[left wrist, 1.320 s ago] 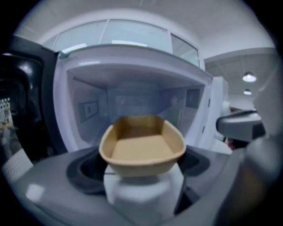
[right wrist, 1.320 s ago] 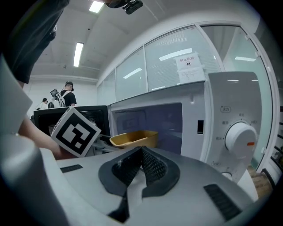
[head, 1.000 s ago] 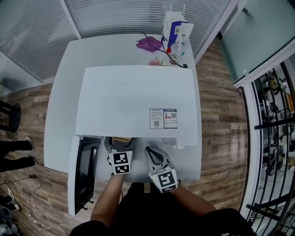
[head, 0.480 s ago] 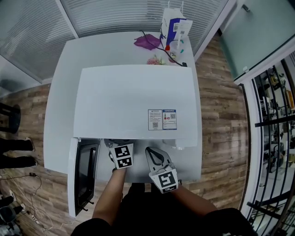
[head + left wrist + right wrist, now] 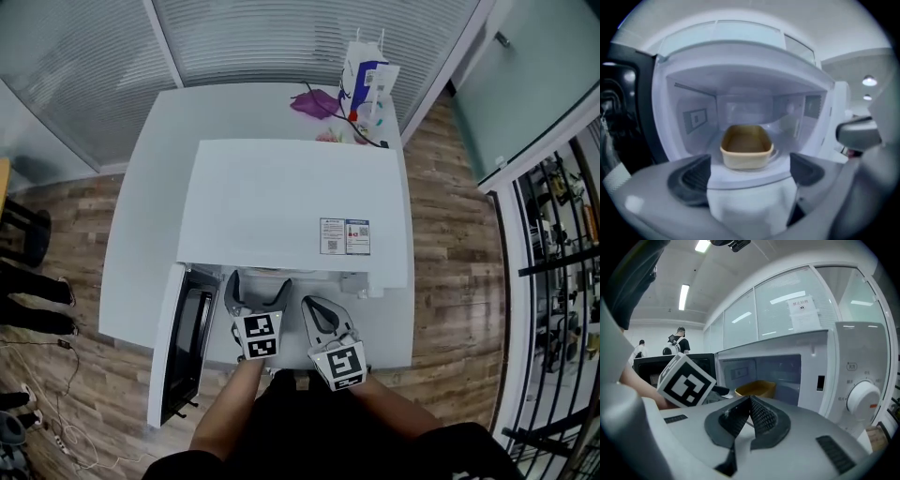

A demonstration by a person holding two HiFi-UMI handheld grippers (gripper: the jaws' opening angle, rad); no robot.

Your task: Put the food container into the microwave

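White table [image 5: 141, 244] is spread under the white microwave [image 5: 291, 206], whose cavity is faced straight ahead of the left jaws. Its dark-windowed door [image 5: 183, 347] is swung wide open, to the left of those jaws. The tan food container [image 5: 746, 146] is set upright on the cavity floor, just beyond the left jaws' tips and centred on the gap between them, touched by neither.

The left gripper [image 5: 259, 289] is held at the cavity mouth with its jaws spread about as wide as they go. They have just been opening, and nothing is gripped or stands between them. The right gripper [image 5: 750, 404] is held outside the oven with its jaws pressed together on nothing. The container is seen ahead and slightly left of them.

The placing is judged done, so the step in hand is taken to be the withdrawal. It is best done by drawing the left gripper straight back along its own line. The jaws are best kept wide until the tips are clear of the container's rim and the sill, so that the tub is not dragged or tipped. The door is then to be pushed shut.
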